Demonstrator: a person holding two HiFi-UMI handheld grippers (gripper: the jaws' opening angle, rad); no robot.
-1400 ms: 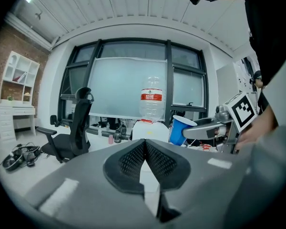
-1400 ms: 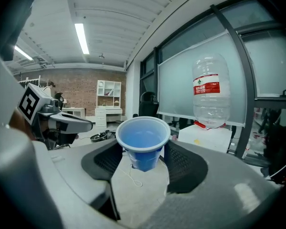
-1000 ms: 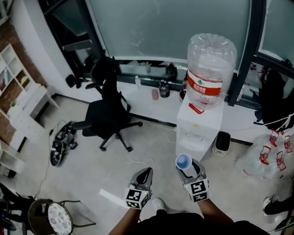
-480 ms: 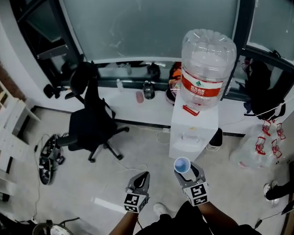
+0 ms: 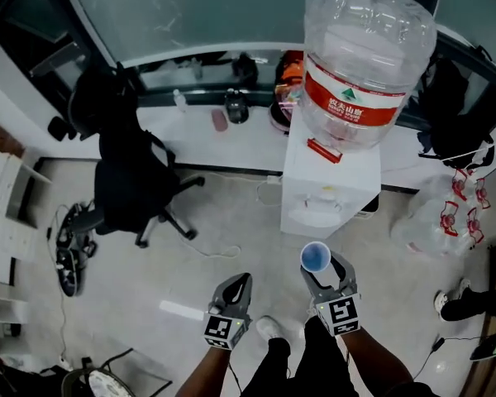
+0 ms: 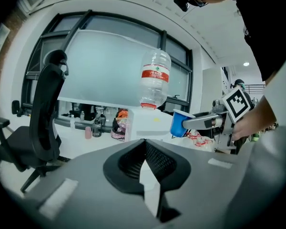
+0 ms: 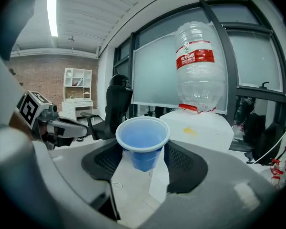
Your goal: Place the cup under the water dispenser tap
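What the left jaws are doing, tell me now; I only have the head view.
Observer: The left gripper view shows the left gripper with its jaws together and nothing between them.
Operator: Describe the right grip.
Observer: In the right gripper view, the right gripper has its jaws pressed on the sides of the blue cup, below the rim, with the cup upright.
Operator: Report the dispenser's top.
Observer: The white water dispenser has a small yellow mark on its top face, near the neck of the bottle.

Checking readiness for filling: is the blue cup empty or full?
Empty: in the right gripper view the blue cup shows a bare inside.
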